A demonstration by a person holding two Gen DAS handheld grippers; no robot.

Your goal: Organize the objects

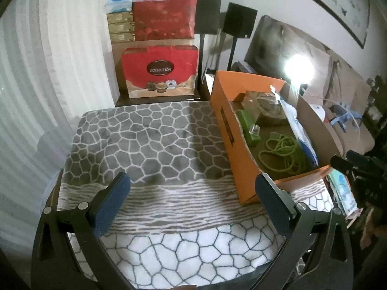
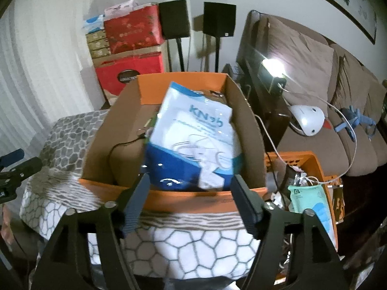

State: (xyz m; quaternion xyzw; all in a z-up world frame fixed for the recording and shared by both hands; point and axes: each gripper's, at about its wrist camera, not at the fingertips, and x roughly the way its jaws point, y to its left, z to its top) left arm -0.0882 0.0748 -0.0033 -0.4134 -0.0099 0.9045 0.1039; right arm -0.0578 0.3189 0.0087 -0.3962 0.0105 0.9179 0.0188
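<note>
Looking down along our left gripper (image 1: 193,193), we see its two blue-padded fingers (image 1: 112,203) spread wide with nothing between them, tilted down over the patterned blanket (image 1: 150,140). The orange cardboard box (image 1: 225,130) stands on the blanket just beside the far-side finger.

Our right gripper (image 2: 191,193) also points downward, at the near wall of the box (image 2: 193,199). Its jaws stand wide apart, and no pad presses on anything. The blue and white mask packet (image 2: 193,135), printed KN95, lies tilted inside the box just beyond the fingertips, its lower end near the front wall; we cannot tell whether it touches a finger.

From the left wrist we see into the box from the side: a coiled green cord (image 1: 283,152) on its floor, a green block (image 1: 246,128) against the near wall, and only the edge of the packet (image 1: 297,130). The right gripper's dark tip (image 1: 358,166) shows at that view's edge.

The right wrist view shows a second orange crate (image 2: 316,166) beside the box, holding a pale green packet (image 2: 309,198) and loose clutter, plus a brown sofa (image 2: 302,55) with a white, bird-shaped object (image 2: 307,118) on it. The left gripper (image 2: 14,166) appears at the left edge there.
</note>
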